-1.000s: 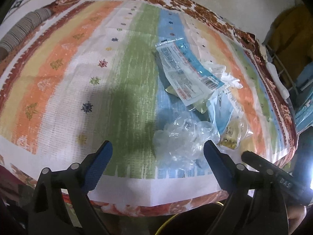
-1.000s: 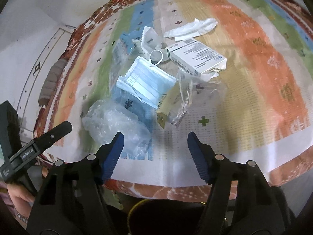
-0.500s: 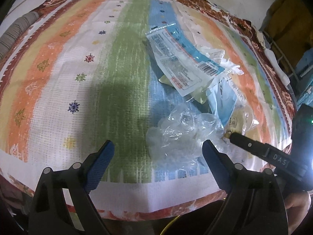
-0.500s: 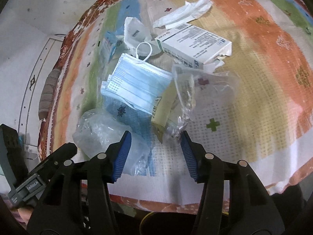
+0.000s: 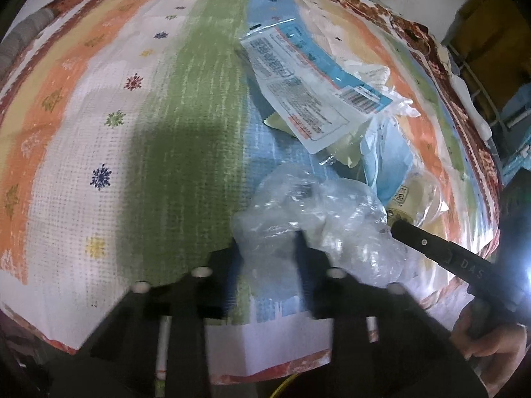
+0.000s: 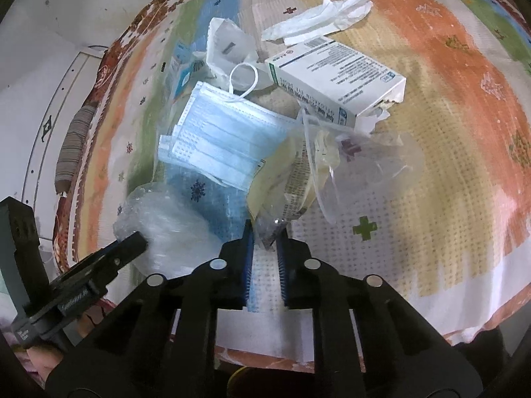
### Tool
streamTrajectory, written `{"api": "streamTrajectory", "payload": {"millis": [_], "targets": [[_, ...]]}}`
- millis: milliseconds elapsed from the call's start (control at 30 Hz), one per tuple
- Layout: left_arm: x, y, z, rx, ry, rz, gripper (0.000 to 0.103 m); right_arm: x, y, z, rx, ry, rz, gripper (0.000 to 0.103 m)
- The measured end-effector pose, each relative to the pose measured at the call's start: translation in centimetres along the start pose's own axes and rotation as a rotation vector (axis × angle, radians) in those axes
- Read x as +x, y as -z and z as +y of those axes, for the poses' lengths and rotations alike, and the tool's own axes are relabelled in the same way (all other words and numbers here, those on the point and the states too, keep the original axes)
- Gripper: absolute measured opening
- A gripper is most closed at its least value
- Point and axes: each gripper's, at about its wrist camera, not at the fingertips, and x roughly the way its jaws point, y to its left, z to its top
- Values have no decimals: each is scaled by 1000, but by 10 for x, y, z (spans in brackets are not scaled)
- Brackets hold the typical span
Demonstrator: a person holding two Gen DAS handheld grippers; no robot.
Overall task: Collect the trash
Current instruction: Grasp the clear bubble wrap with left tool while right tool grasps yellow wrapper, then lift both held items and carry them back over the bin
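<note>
Striped woven cloth [image 5: 172, 126] covered the tabletop, with the trash heaped near its front edge. The left claw [image 5: 268, 248] had just been closing and pinched the crumpled clear plastic bag [image 5: 315, 212] between its pads. The right claw [image 6: 265, 242] had also just been closing and gripped the lower corner of a clear wrapper [image 6: 288, 192]. A blue face mask [image 6: 225, 139] lay behind both items, with a white carton [image 6: 338, 76] and a crumpled tissue [image 6: 318, 16] farther back. A printed pouch [image 5: 308, 79] rested behind the bag.
</note>
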Motion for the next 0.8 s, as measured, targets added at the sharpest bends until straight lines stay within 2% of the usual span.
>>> {"api": "streamTrajectory", "payload": {"millis": [100,200,367,567,800], "targets": [[-9,-2,0,-13,-5,-14,12,-7,-3,2,-2,-22,-9,9],[-25,-2,-1,-24,15,-41,9,-16,0,5,-3,-52,-12,8],[-53,0,-3,-55,32,-84,8,-37,13,20,-46,-99,-12,7],[-83,10,-10,-33,0,-133,8,-61,28,39,-115,-161,-7,7],[-99,22,-8,-43,-16,-147,8,-84,42,50,-152,-212,2,7]]}}
